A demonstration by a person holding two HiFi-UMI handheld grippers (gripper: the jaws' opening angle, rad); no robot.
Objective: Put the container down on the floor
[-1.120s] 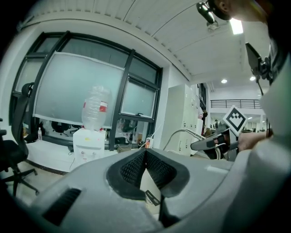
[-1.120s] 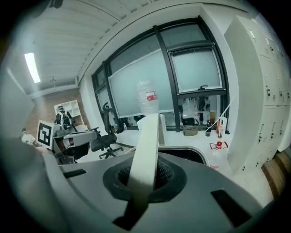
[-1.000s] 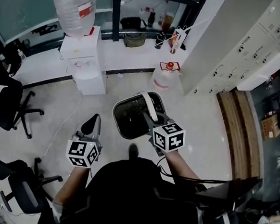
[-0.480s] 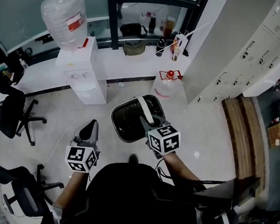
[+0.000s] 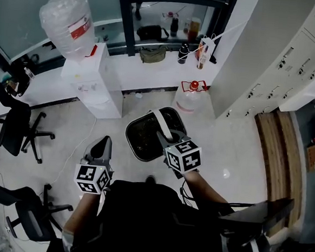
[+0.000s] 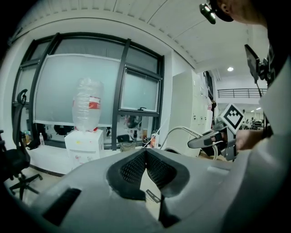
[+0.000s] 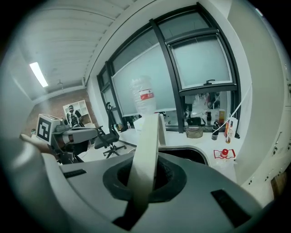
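Note:
The container (image 5: 146,137) is a dark round bin with a grey rim and a white strap handle (image 5: 163,124). It hangs over the pale floor in front of me. My right gripper (image 5: 165,136) is shut on that handle, which runs up between its jaws as a white band (image 7: 146,152), with the bin's rim (image 7: 193,151) just beyond. My left gripper (image 5: 104,142) is to the left of the bin, apart from it. Its dark pads (image 6: 134,167) meet at the tips with nothing between them.
A white water dispenser (image 5: 93,86) with a large bottle stands at the back left. A water jug (image 5: 190,100) sits on the floor just beyond the bin. Office chairs (image 5: 15,128) are at the left and grey lockers (image 5: 277,56) at the right. A window ledge (image 5: 151,65) holds bags and bottles.
Both grippers and the hanging container have travelled forward, toward the window and the water jug. The grip on the handle is unchanged.

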